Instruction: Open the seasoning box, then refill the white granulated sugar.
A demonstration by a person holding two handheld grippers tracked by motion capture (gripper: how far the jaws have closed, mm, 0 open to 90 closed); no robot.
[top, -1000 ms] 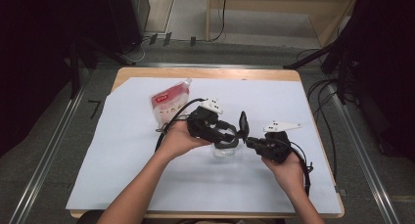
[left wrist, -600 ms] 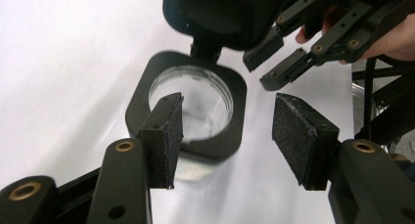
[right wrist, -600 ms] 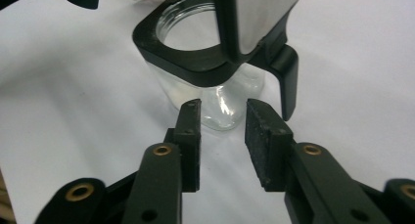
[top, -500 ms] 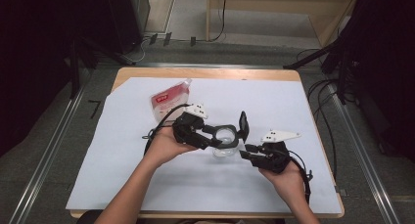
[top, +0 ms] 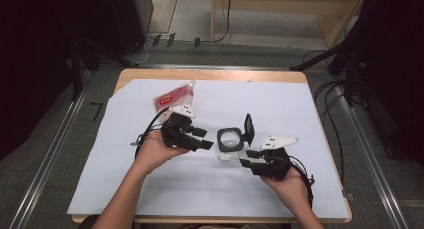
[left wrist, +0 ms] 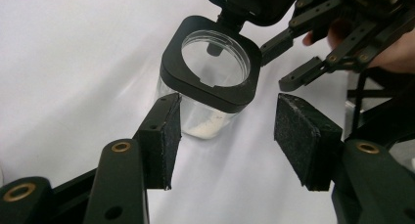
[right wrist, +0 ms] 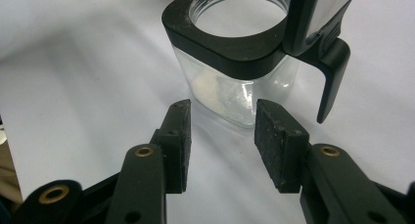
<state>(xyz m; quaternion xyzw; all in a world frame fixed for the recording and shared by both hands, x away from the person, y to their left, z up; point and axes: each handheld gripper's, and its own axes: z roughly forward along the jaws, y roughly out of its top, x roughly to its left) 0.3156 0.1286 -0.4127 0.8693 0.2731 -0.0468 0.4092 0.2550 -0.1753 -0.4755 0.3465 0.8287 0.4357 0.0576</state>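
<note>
Fingers (left wrist: 161, 136) of the left gripper (top: 202, 141) were seen spread apart, nothing clamped, w/ the jar (top: 229, 148) just ahead. Right gripper (top: 248, 158) jaws had just been opening; pads (right wrist: 274, 141) stood apart, jar close in front, not betw. them. Jar was placed upright near the middle of the white sheet (top: 125, 184), its hinged lid (top: 248, 128) flipped up, mouth open, a little white powder at the bottom. Lid opening was judged done; filling, likely from the red pouch (top: 172, 96) lying well apart, was judged still left.
</note>
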